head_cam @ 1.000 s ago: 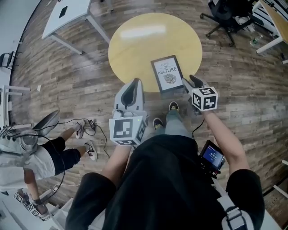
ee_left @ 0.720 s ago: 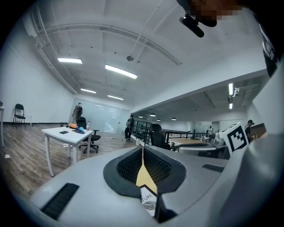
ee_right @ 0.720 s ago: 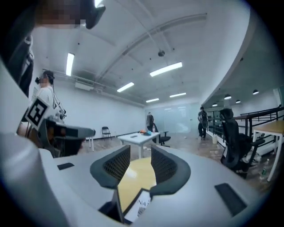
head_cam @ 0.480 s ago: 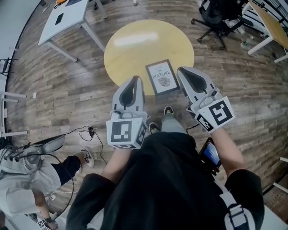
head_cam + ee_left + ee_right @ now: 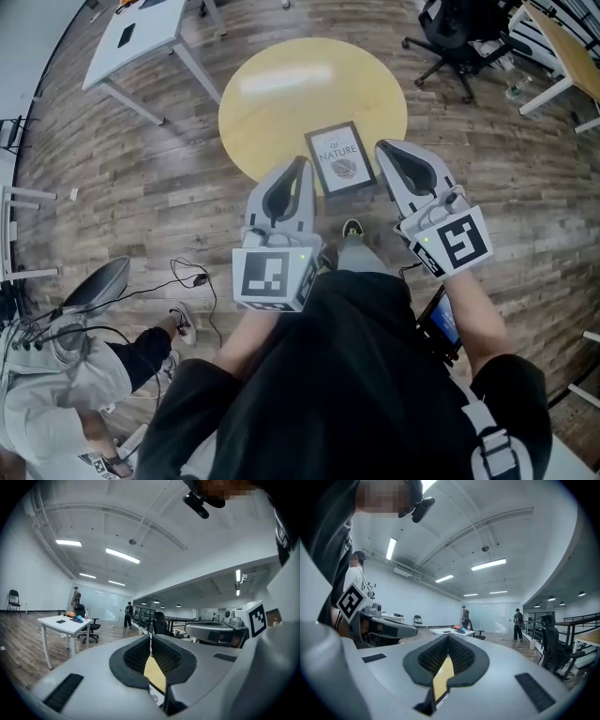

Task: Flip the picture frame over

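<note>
The picture frame [image 5: 341,157] lies flat and face up, its print showing, near the near edge of the round yellow table [image 5: 281,94]. Both grippers are held level in the air on my side of the table, apart from the frame. My left gripper [image 5: 300,164] is shut and empty, its tip just left of the frame in the head view. My right gripper [image 5: 386,148] is also shut and empty, its tip just right of the frame. In the left gripper view the pads [image 5: 140,654] meet, with a strip of table [image 5: 154,674] visible beneath. The right gripper view shows the same closed pads [image 5: 461,656].
A white table [image 5: 141,33] stands at the back left, and an office chair [image 5: 459,28] and another desk [image 5: 572,37] at the back right. A seated person [image 5: 56,375] and floor cables [image 5: 187,277] are at my left. My feet are under the table's near edge.
My right gripper has risen from beside the frame's near right corner to the height of the left one, and its jaws have shut. The left gripper rose a little. The frame still lies flat.
</note>
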